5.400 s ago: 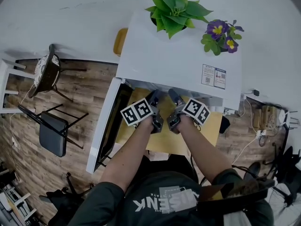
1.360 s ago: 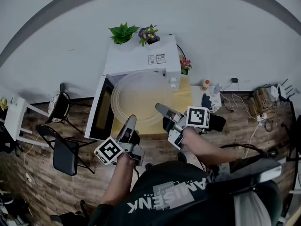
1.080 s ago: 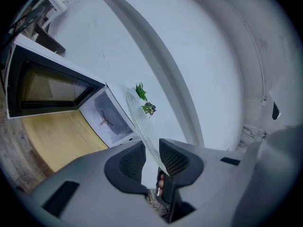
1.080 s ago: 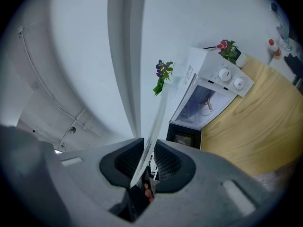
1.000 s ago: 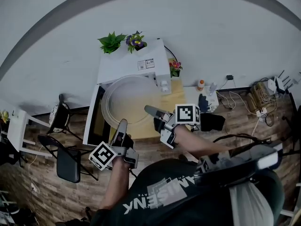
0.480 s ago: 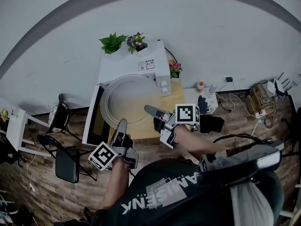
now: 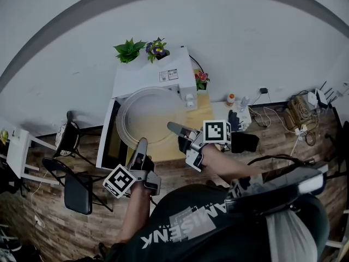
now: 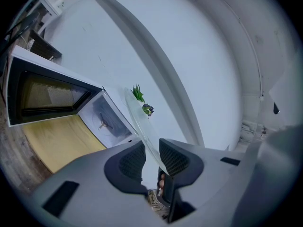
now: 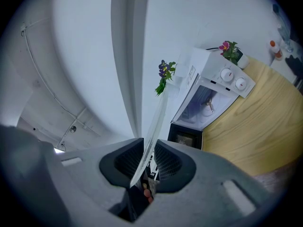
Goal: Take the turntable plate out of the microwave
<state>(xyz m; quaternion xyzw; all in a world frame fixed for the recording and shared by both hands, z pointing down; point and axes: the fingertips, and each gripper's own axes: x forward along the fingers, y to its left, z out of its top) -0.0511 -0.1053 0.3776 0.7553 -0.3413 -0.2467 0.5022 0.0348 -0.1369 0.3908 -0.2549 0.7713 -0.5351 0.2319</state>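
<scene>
The left hand-held gripper [image 7: 140, 148] is clamped on the near rim of the turntable plate [image 7: 146, 113], at 6 o'clock in the head view. The right hand-held gripper [image 7: 174, 129] pinches the rim at about 4 o'clock. The glass plate is held in the air over the wooden bench [image 7: 210, 112], outside the microwave [image 7: 154, 72]. The microwave stands at the plate's 12 o'clock with its door [image 7: 107, 138] swung open. Two potted plants [image 7: 130, 49] sit on top of it.

Your yellow table [image 7: 212, 112] carried the microwave [image 7: 152, 72], door open; a potted flower [image 7: 202, 79] stood just beside it.
</scene>
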